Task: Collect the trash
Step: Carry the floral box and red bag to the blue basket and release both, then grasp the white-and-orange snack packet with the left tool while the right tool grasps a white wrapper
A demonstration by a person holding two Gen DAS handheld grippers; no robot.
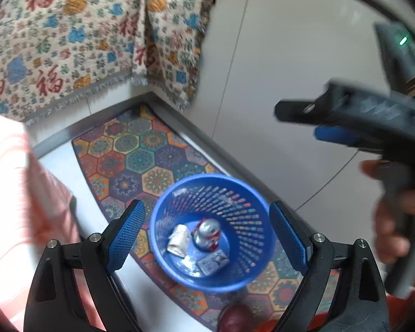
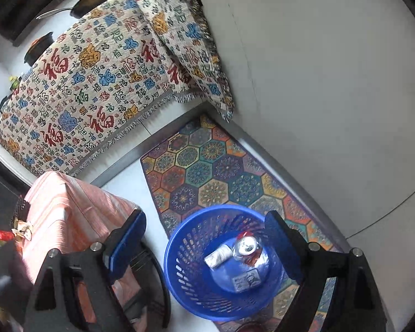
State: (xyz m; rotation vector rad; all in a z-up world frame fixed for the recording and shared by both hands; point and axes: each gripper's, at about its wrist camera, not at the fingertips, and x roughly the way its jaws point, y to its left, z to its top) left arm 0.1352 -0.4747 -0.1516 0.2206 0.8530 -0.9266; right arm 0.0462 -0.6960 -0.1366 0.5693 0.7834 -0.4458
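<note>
A blue perforated basket (image 1: 204, 177) stands on the floor rug. At its bottom lie a silver and red can (image 1: 207, 232), a crumpled white paper (image 1: 178, 240) and a small printed packet (image 1: 213, 262). My left gripper (image 1: 207, 206) hangs above the basket, open, with nothing between its blue pads. In the right wrist view the same basket (image 2: 185, 262) holds the can (image 2: 246, 246), the paper (image 2: 218, 257) and the packet (image 2: 246, 279). My right gripper (image 2: 205, 216) is open and empty above it. It also shows blurred at the right of the left wrist view (image 1: 298, 121), held by a hand (image 1: 393, 221).
A hexagon-patterned rug (image 2: 207, 171) lies along the white wall (image 2: 318, 83). Behind it hangs a cloth printed with red characters (image 2: 83, 96). A pink striped cover (image 2: 69, 215) drapes a stand at the left, with a crumpled wrapper (image 2: 22, 229) and a red item (image 2: 2, 235) beside it.
</note>
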